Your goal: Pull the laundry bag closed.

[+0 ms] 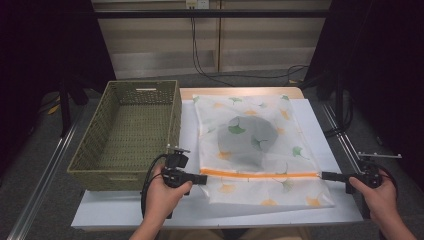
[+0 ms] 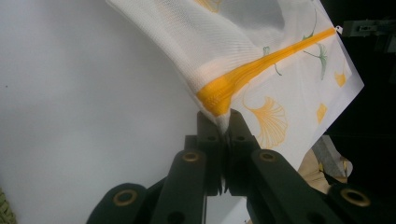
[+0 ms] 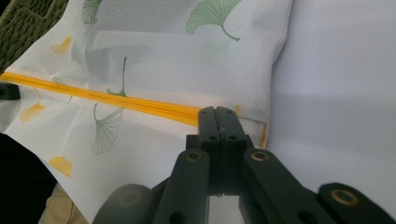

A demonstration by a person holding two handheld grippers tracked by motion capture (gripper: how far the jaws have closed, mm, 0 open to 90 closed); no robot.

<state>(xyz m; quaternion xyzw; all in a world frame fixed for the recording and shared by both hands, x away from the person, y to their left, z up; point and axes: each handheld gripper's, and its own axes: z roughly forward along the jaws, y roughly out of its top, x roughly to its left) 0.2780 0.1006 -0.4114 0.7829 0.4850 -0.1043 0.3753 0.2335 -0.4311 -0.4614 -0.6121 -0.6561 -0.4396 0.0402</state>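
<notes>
L gripper (image 2: 224, 122) clamped on mesh laundry bag's (image 1: 260, 145) orange zipper (image 1: 260, 175) end; R gripper (image 3: 217, 116) pinched shut at opposite end. Risk: thin mesh slips out, bag sags off worktop's (image 1: 125, 212) near edge.

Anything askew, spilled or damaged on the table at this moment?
Nothing stands out. The mesh laundry bag lies flat, slightly skewed, with both grippers, left and right, shut on its orange zipper ends. The wicker basket sits squarely beside it.
</notes>
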